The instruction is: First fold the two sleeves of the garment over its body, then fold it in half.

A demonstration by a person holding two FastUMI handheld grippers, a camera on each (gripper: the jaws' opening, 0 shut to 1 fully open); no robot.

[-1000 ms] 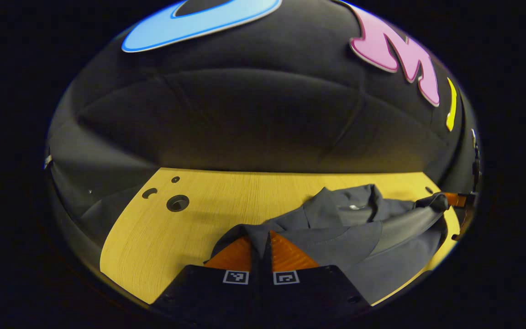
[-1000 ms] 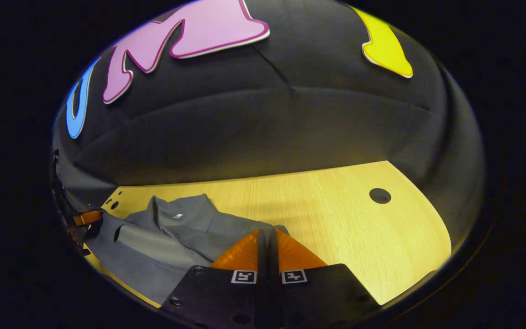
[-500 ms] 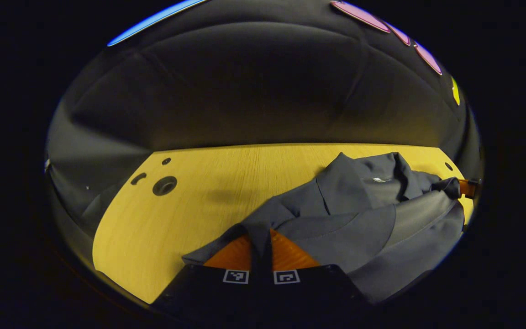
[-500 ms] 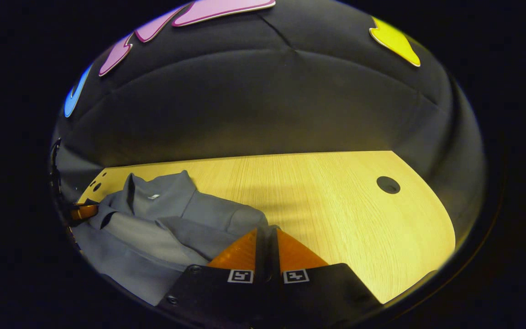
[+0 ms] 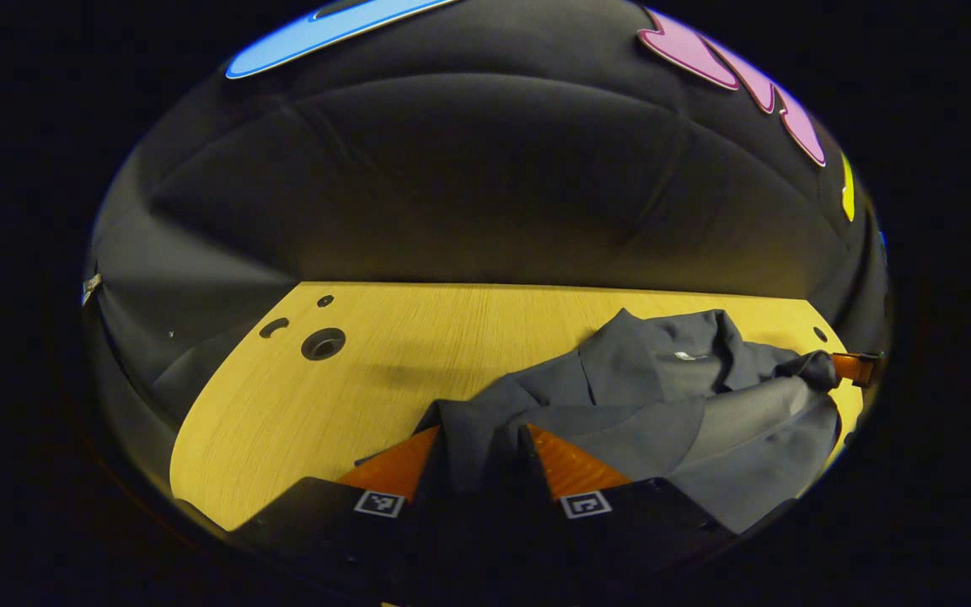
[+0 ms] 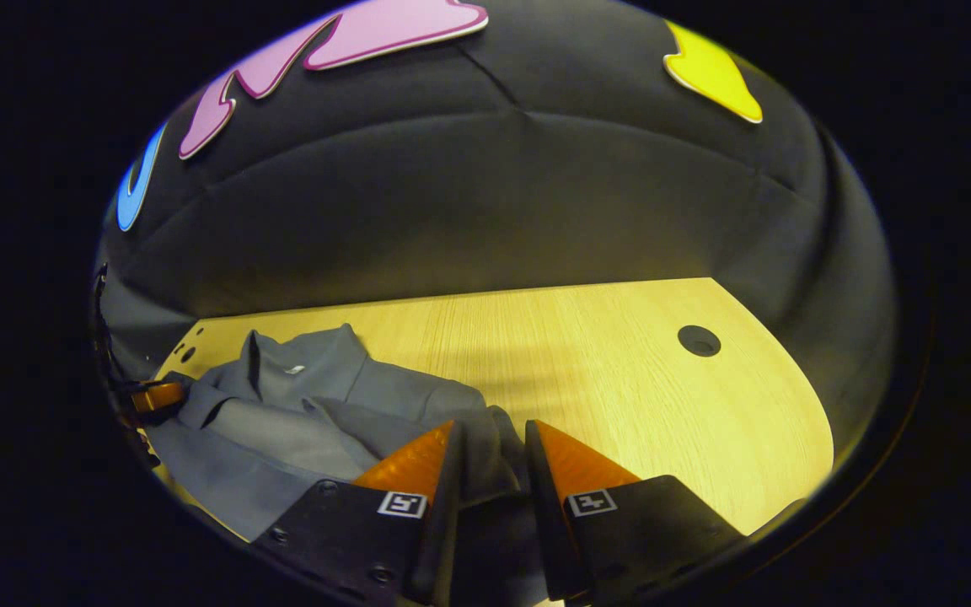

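In the left gripper view, the left gripper (image 5: 481, 447) sits at the near edge with its fingers (image 5: 397, 465) spread apart, and a fold of the grey garment (image 5: 662, 405) lies in the gap between them. The cloth fills the gap loosely (whether it touches either finger cannot be told). The garment is heaped on the right half of the wooden table (image 5: 418, 354), its collar (image 5: 671, 346) at the far side and a paler panel toward the near right edge. At the far right, the other gripper's tip (image 5: 855, 367) meets a bunched corner of the cloth just beside the table's right rim. To the left of the garment the tabletop is bare wood out to a round cable hole (image 5: 323, 344) and two smaller holes near the far left corner. The booth wall (image 5: 469, 185) rises straight behind the far edge.

In the right gripper view, the right gripper (image 6: 490, 455) also stands with its fingers (image 6: 414, 465) parted, grey cloth lying between them and spilling toward the near edge. Here the garment (image 6: 300, 413) spreads over the left part of the table (image 6: 620, 379), collar (image 6: 300, 371) at the far side. The left gripper's tip (image 6: 152, 396) shows at the far left, against the cloth's edge. Right of the garment the wood runs open to a single round hole (image 6: 699, 341) near the table's curved right rim.
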